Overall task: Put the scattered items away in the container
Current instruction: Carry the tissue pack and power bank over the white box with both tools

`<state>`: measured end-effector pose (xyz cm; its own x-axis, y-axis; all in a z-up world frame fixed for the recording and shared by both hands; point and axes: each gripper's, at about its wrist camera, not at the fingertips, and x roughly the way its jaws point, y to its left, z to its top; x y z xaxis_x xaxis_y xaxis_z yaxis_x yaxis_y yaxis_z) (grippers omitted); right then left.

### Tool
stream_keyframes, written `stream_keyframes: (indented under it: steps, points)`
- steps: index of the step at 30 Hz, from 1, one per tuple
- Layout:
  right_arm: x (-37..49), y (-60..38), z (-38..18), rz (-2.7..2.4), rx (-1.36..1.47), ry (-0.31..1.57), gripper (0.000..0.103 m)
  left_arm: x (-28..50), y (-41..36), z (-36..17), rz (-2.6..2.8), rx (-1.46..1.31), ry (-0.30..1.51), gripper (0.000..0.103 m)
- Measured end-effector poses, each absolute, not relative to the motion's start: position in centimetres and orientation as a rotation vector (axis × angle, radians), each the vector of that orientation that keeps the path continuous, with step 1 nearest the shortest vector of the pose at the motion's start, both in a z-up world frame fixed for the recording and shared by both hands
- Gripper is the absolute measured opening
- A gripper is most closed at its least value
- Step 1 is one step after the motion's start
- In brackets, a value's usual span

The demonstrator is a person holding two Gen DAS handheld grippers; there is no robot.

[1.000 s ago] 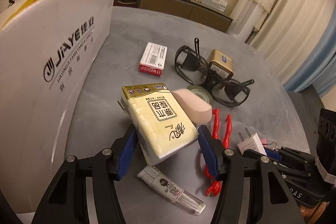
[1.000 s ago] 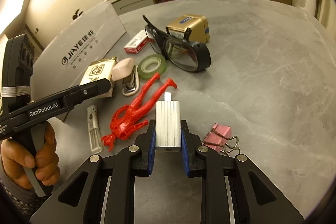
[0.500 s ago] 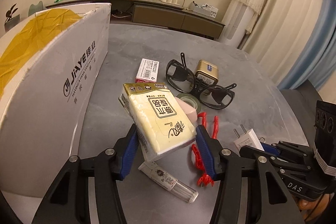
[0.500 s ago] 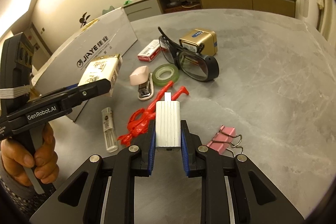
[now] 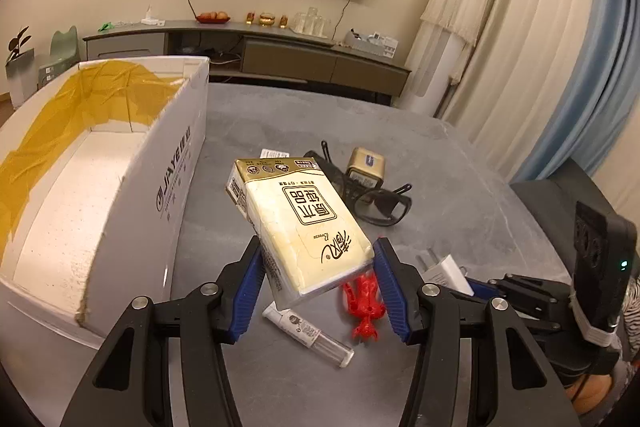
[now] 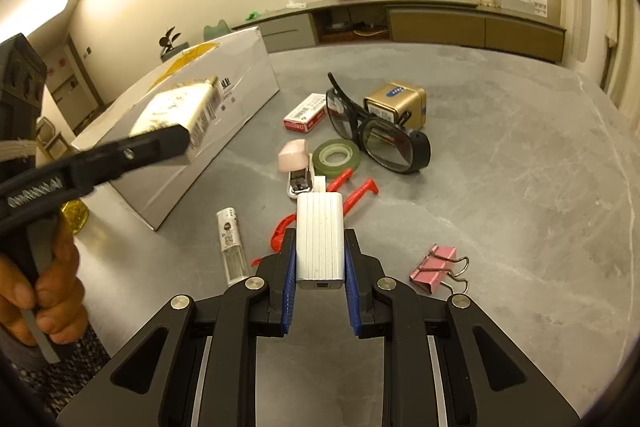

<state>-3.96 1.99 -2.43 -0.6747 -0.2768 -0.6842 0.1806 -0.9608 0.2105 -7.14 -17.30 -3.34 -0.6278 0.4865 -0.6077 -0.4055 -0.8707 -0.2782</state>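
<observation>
Left gripper [image 5: 318, 269] is clamped on the tissue pack [image 5: 298, 223], blue pads on both long sides, pack tilted and held clear above the table [image 5: 460, 163]. It sits just right of the cardboard box [image 5: 176, 167]; the box's near wall edge is beside the left finger, and the box interior shows only bare white floor and yellow tape. Right gripper [image 6: 320, 263] is closed on the white charger [image 6: 320, 239], prongs pointing forward, also off the surface. Loose items lie bunched between the two tools: lighter [image 6: 231, 247], red plastic figure [image 6: 352, 187], stapler [image 6: 298, 175], tape roll [image 6: 336, 157], glasses [image 6: 380, 139], gold tin [image 6: 396, 103], small red-white box [image 6: 306, 113]. Pink binder clip [image 6: 436, 267] lies apart on the right. The table's far and right stretches are bare grey stone.
</observation>
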Motion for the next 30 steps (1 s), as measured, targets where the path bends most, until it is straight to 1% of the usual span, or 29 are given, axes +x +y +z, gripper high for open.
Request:
stream_keyframes:
  steps: [15, 30]
  points:
    - [-3.0, -4.1, 1.6, -2.651, 1.015, -0.133, 0.022, -5.9, -22.1, 0.6, 2.496, -0.845, -0.265, 0.055]
    - [-3.8, -10.4, 4.9, -2.599, 0.953, -0.034, 0.023, -6.4, -27.7, 1.7, 2.535, -0.806, -0.428, 0.055]
